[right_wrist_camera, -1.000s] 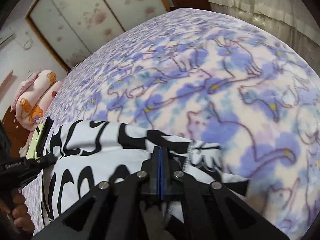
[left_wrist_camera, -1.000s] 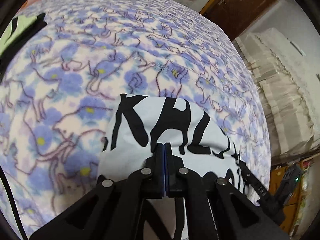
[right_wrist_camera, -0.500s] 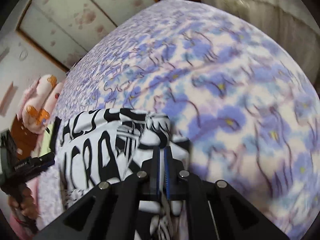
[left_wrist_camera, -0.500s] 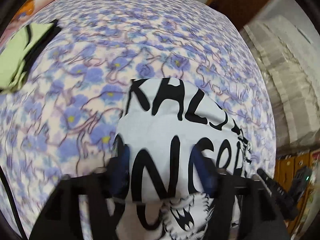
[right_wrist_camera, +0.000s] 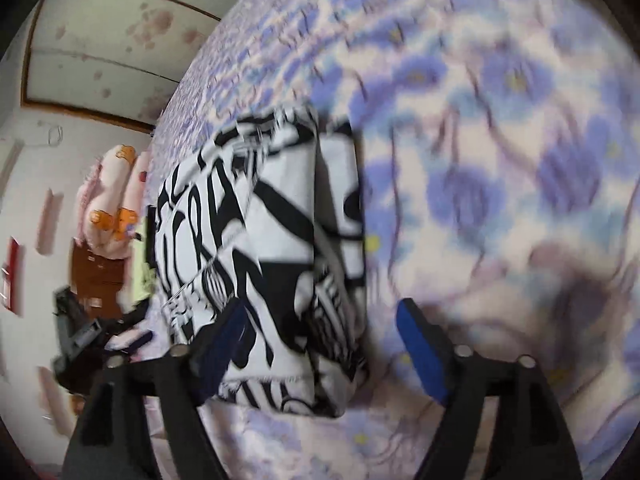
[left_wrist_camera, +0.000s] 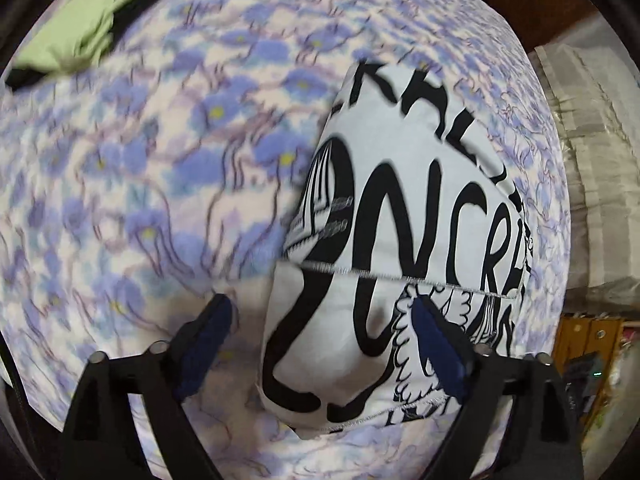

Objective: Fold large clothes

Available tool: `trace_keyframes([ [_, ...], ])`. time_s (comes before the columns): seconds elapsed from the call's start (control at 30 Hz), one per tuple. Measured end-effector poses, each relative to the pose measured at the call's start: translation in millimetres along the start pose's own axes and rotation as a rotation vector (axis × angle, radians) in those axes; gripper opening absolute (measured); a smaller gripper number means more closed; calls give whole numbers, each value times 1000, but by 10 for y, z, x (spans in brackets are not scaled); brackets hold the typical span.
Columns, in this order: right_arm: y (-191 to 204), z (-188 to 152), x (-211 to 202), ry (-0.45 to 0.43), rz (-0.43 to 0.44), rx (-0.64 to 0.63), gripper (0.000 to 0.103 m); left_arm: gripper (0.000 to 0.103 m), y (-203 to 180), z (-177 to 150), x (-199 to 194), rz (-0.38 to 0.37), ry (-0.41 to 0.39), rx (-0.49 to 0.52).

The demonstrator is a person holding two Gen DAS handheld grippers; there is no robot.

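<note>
Two grippers tilted down over one folded shirt on the bed

The left gripper [left_wrist_camera: 322,336] and right gripper [right_wrist_camera: 320,334] have just been opening and stand wide, gripping nothing; the black-and-white shirt [left_wrist_camera: 404,216] lies flat on the flowered bedspread [left_wrist_camera: 160,184], reaching between both pairs of fingers

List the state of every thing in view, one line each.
white printed garment: folded, lying flat on the bed, released.
green garment: folded, lying at the bed's far side.
left gripper: open, jaws just opened, gripping nothing.
right gripper: open, jaws just opened, gripping nothing.
bedspread: spread flat.
</note>
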State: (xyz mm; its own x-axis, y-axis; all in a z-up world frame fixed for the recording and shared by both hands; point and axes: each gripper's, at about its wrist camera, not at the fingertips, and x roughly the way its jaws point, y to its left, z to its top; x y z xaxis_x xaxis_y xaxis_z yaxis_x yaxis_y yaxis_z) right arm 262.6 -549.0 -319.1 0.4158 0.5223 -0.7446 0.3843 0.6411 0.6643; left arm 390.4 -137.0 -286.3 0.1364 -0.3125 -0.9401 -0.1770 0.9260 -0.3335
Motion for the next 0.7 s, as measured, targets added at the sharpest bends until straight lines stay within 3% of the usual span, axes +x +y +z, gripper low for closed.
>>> trace_keyframes([
  [0.17,-231,6,300,62,129,127,83,91,105,-75,250,-32,112,-20],
  [0.3,-281,78,473,80,180,164,93,91,92,-132,386,-17,156,28],
  [0.37,-252,112,540,97,179,157,95,91,98,-170,460,-12,172,43],
  [0.7,1,405,970,249,191,84,99,94,175,-104,718,-127,218,47],
])
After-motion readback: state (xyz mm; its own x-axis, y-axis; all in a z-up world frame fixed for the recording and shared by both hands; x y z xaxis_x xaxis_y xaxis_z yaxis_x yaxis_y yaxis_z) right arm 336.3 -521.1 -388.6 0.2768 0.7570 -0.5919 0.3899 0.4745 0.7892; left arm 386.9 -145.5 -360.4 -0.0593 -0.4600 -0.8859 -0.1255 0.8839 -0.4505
